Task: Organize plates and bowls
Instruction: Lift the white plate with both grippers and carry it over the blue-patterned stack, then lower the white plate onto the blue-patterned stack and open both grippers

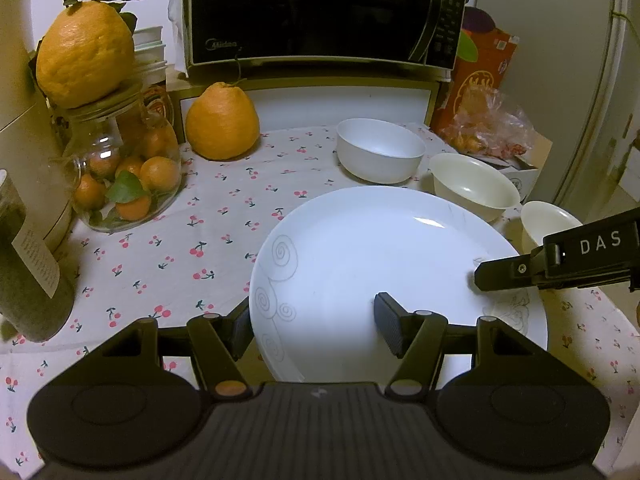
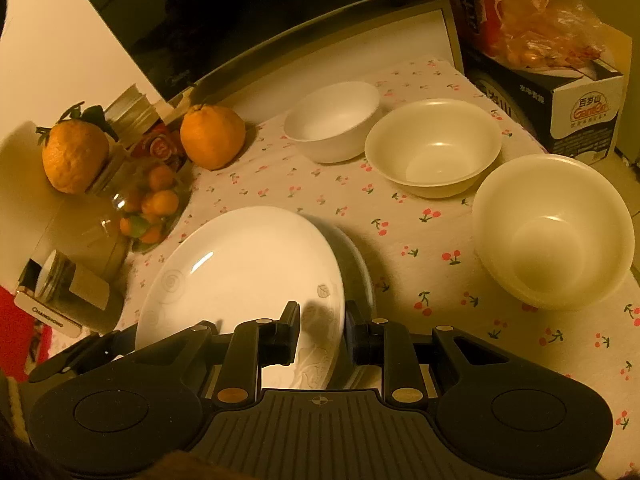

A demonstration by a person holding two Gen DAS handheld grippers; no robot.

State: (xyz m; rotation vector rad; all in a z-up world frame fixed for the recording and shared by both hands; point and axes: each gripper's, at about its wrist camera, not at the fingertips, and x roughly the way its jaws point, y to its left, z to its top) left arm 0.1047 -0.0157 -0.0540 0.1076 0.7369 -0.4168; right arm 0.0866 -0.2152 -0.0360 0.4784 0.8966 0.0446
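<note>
A white plate [image 1: 360,264] with grey swirl patterns is tilted above the cherry-print tablecloth [image 1: 208,216]. My right gripper [image 2: 322,336] is shut on the plate's [image 2: 240,272] patterned rim. It enters the left wrist view from the right [image 1: 486,280]. My left gripper [image 1: 316,332] stands open at the opposite rim, one finger outside the edge and the other over the plate's face, neither pressing. Behind the plate stand a white bowl [image 2: 332,120] and two cream bowls [image 2: 434,146] [image 2: 554,232], all upright and empty.
A microwave [image 1: 312,12] stands on a shelf at the back. One large orange [image 1: 222,122] lies on the cloth, another tops a glass jar [image 1: 124,176] of small oranges at the left. A bagged box [image 2: 560,80] crowds the back right corner.
</note>
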